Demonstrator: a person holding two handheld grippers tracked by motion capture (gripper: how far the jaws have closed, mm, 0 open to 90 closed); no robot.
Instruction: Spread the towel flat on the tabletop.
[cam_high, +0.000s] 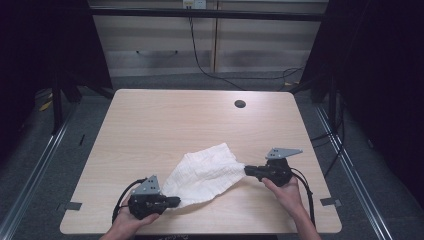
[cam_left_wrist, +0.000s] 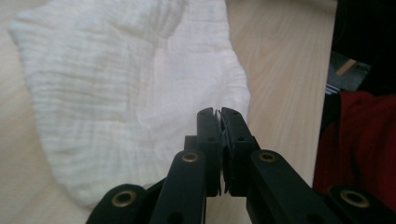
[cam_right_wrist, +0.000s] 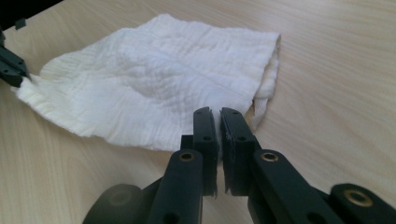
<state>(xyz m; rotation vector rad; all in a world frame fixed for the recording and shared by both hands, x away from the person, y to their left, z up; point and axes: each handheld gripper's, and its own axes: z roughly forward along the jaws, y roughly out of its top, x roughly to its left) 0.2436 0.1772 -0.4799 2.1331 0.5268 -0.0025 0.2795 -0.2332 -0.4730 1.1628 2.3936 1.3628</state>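
Observation:
A white crinkled cloth (cam_high: 205, 175) lies spread on the light wooden table (cam_high: 150, 120) between my two grippers. My left gripper (cam_high: 175, 201) is near the front edge, shut on the cloth's near-left corner; in the left gripper view a thin white edge shows pinched between its jaws (cam_left_wrist: 218, 114), with the cloth (cam_left_wrist: 126, 93) stretching away. My right gripper (cam_high: 246, 170) is shut on the cloth's right corner. In the right gripper view its jaws (cam_right_wrist: 217, 116) press together on the cloth (cam_right_wrist: 154, 79), and the left gripper's tip (cam_right_wrist: 11, 67) holds the far corner.
A round cable hole (cam_high: 240, 104) sits near the table's far edge. Behind the table stand a cabinet (cam_high: 210, 45) and cables on the floor. Red fabric (cam_left_wrist: 364, 140) shows past the table's edge in the left gripper view.

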